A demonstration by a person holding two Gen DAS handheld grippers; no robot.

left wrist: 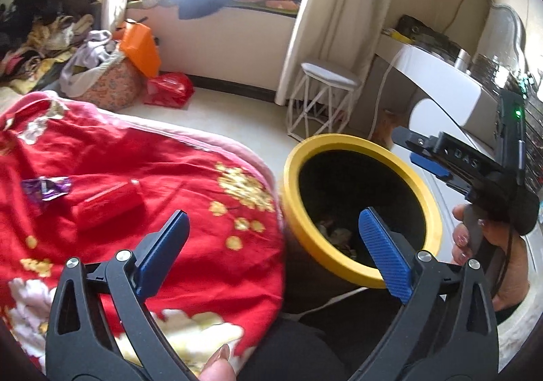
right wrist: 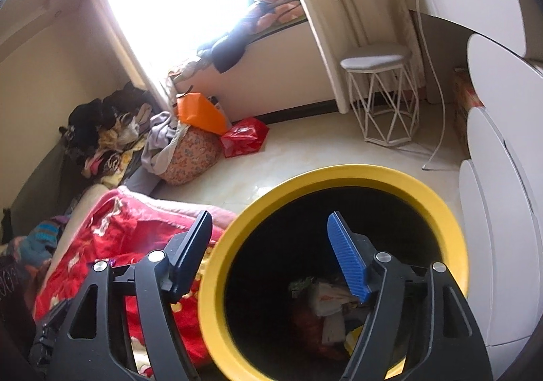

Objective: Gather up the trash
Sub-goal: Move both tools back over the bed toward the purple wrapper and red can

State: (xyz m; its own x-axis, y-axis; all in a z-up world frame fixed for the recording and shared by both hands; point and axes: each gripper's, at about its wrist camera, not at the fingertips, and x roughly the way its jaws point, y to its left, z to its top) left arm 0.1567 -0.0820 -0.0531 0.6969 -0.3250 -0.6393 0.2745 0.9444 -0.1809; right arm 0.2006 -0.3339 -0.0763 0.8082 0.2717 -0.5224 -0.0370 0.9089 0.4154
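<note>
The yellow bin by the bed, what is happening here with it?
A person holding a gripper in each hand is collecting trash from the bed. The right gripper hangs open at the bin, holding nothing; trash already lies at the bottom. The left gripper is also open and empty, between the red blanket and the bin. A purple wrapper and a red box are on the blanket, not yet collected.
</note>
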